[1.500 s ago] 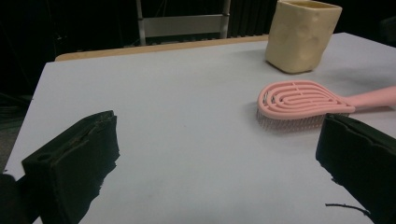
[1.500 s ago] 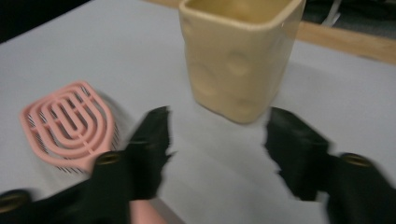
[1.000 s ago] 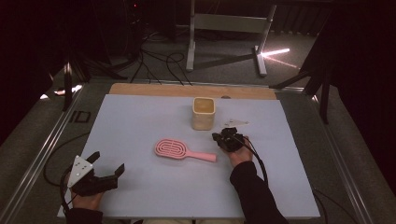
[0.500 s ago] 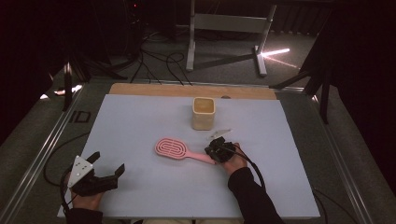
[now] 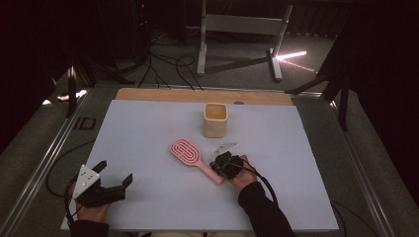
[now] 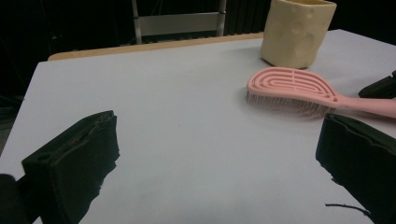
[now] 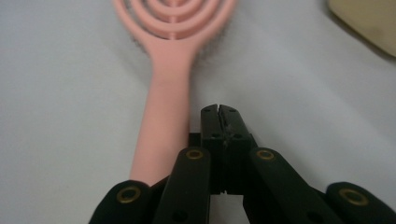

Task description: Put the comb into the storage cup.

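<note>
A pink hairbrush point(image 5: 186, 150) lies flat mid-table, its handle pointing toward the near right. My right gripper point(image 5: 217, 166) is shut with nothing between its jaws; its tips point(image 7: 218, 110) rest just right of the brush handle point(image 7: 163, 107), beside it and not around it. A cream cup point(image 5: 215, 120) stands upright beyond the brush. My left gripper point(image 5: 114, 173) sits near the front left corner, open and empty. The left gripper view looks between its spread jaws point(image 6: 219, 135) across bare table toward the hairbrush point(image 6: 292, 86) and the cup point(image 6: 296, 30).
The work surface is a white sheet point(image 5: 148, 128) on a wooden board, with metal rails along both sides. A small pale object point(image 5: 225, 147) lies just beyond my right gripper. Cables and a stand base occupy the dark floor behind the table.
My right gripper has moved left and toward the near edge, ending beside the brush handle. The left gripper has stayed where it was.
</note>
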`<state>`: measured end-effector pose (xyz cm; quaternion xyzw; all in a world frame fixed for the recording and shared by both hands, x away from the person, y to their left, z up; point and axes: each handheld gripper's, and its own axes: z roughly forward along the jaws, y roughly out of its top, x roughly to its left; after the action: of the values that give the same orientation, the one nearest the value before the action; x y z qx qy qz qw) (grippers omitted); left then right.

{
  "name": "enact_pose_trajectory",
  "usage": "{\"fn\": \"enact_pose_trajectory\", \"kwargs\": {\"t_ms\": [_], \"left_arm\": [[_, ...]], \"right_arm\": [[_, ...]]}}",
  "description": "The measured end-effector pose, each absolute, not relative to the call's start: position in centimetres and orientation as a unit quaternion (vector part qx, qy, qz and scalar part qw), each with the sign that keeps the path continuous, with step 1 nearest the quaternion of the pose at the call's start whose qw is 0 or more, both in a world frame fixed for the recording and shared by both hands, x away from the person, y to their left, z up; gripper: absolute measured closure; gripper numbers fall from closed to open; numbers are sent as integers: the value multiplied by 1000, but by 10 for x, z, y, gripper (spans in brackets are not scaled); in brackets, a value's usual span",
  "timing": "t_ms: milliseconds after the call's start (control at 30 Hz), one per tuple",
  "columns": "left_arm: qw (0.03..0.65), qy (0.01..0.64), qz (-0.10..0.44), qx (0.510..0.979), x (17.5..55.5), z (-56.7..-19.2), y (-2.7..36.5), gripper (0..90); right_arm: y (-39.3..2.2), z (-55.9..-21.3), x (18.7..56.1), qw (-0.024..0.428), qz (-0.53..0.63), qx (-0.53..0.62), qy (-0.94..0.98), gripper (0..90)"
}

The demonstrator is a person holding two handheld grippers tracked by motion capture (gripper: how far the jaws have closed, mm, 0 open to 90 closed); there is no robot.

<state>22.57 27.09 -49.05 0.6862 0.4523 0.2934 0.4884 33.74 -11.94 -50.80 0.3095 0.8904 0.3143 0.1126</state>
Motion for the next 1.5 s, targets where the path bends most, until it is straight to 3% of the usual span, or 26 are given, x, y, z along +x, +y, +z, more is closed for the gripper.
{"fn": "enact_pose_trajectory", "kwargs": {"t_ms": [667, 1500], "left_arm": [[488, 450, 291, 689, 226, -491, 270, 0], [487, 450, 292, 690, 226, -491, 270, 0]], "right_arm": [[-82, -514, 345, 109, 315, 303, 893, 900], [-71, -513, 333, 104, 310, 270, 906, 900]]}}
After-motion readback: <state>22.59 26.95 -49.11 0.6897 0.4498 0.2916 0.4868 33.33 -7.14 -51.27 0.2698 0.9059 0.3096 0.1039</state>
